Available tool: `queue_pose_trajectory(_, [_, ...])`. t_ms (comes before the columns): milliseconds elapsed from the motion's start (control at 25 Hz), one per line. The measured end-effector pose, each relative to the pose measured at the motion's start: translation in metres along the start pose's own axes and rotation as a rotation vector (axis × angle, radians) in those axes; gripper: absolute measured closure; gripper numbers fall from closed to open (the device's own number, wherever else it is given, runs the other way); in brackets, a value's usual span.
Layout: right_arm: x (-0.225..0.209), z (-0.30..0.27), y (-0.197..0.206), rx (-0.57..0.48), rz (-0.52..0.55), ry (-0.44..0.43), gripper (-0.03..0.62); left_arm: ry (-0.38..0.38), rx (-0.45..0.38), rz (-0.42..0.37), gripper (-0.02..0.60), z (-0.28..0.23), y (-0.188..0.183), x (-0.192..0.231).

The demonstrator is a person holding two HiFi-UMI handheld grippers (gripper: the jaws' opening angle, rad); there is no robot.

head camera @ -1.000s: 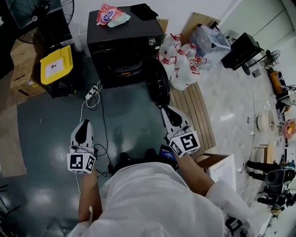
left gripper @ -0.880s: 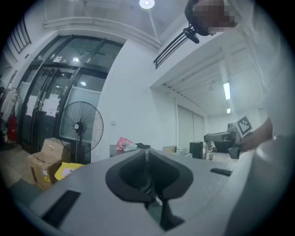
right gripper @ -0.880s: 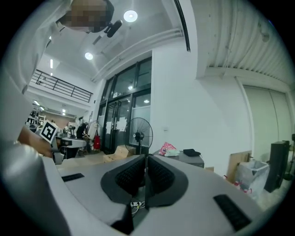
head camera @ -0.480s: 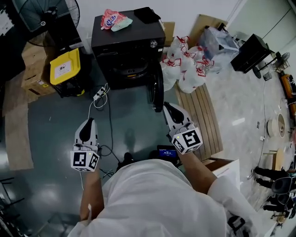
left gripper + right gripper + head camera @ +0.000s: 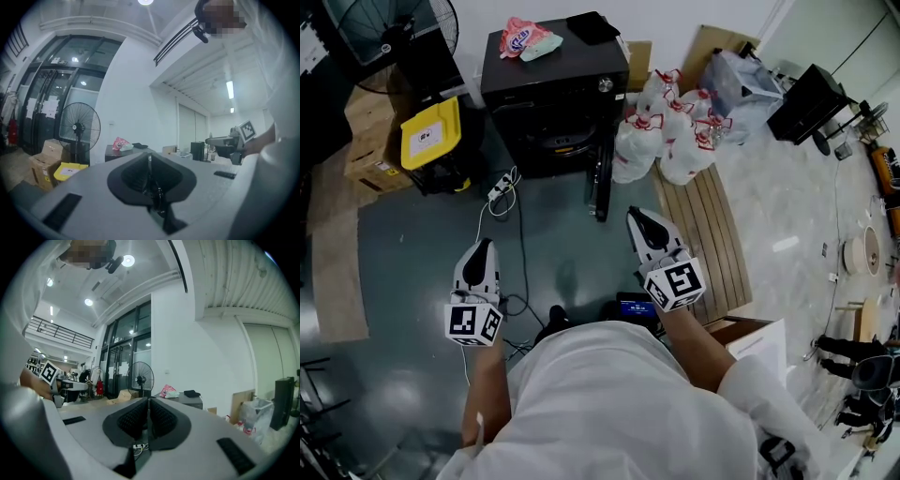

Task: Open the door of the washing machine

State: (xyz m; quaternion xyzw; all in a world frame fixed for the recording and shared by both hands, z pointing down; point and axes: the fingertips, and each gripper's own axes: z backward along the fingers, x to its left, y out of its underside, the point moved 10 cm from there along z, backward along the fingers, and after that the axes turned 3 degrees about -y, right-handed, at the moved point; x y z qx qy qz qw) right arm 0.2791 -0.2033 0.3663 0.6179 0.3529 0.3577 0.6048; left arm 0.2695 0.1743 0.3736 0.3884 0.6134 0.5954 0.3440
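Both claws are shut w/ nothing in them: your left gripper shows its jaws pressed together in the left gripper view. Your right gripper shows the same in the right gripper view, pads meeting, empty. Both point level toward the washing machine, the black box at top centre of the head view. Its door stands swung out at the machine's right front corner, seen edge-on, and the drum mouth is exposed. The right gripper sits just right of the door's near edge and apart from it. The left gripper is well apart from the door, over the grey floor on the other side. On top of the machine lie a pink bag and a black item. Left of the machine there's a yellow-lidded box, cardboard boxes beyond it, and a fan at the back. A power strip w/ cables lies on the floor betw. the yellow-lidded box and the door. Right of the machine, white bags w/ red print crowd the top of a wooden slat pallet. You stand behind both grippers in a white top.
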Motion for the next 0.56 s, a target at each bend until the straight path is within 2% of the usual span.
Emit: queue_pose_trajectory(560, [0.013,0.007,0.002,-0.001,-0.003,0.02,0.554,-0.017,0.024,0.019,0.552,0.013,0.008,0.004])
